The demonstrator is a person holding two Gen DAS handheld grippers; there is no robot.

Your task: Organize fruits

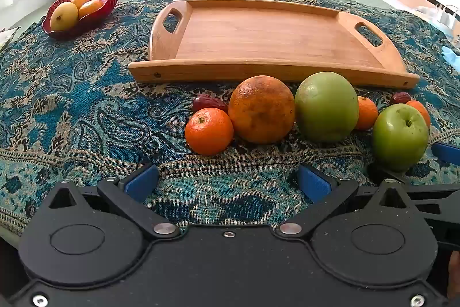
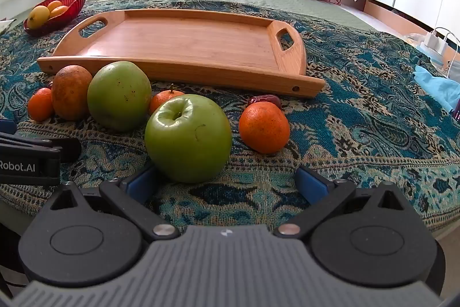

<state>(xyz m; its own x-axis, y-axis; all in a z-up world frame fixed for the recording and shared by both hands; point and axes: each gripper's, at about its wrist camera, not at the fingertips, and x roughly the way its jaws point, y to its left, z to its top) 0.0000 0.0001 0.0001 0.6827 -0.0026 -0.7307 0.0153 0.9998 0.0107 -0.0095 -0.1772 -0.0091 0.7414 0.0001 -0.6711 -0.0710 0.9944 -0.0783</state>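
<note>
An empty bamboo tray [image 2: 184,45] sits on a paisley-covered bed [image 2: 359,111], smooth fruits lined along its near rail. The right gripper [image 2: 227,181], fingers spread, faces a glossy green apple [image 2: 188,138] just before the tray; centring it first should prevent rolling. The left gripper [image 1: 227,181] is equally spread, empty.

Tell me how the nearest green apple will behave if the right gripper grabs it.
The green apple looks round and glossy, so it may slip between the open right gripper pads. Nudged, it would probably roll on the cloth toward the tangerine.
</note>
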